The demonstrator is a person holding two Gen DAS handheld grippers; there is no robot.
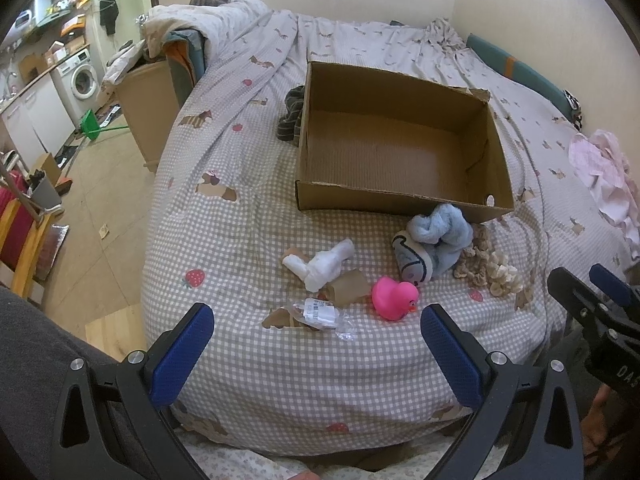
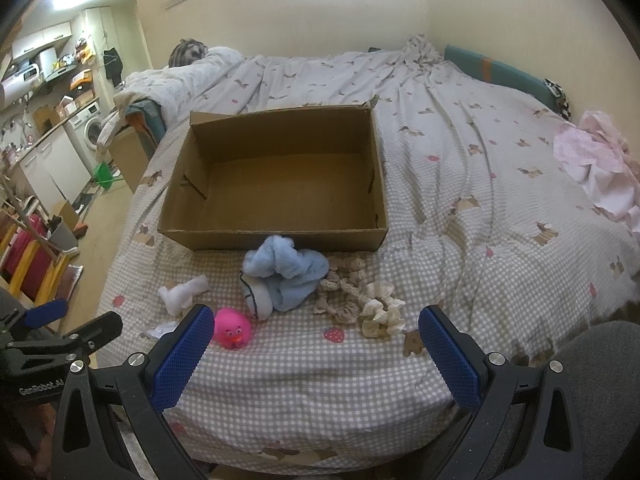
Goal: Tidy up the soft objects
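- A lived-in home is shown: a bed (image 2: 460, 184) under a gingham quilt with dog and strawberry prints is spread ahead of the tool.
- Far to the left, a washing machine (image 1: 82, 76) is set under a kitchen counter, with cluttered shelves (image 1: 60, 12) above.
- A tiled floor (image 1: 100, 208) is seen below left.

Striped cloth (image 1: 291, 114) half hidden behind box (image 1: 400, 196).
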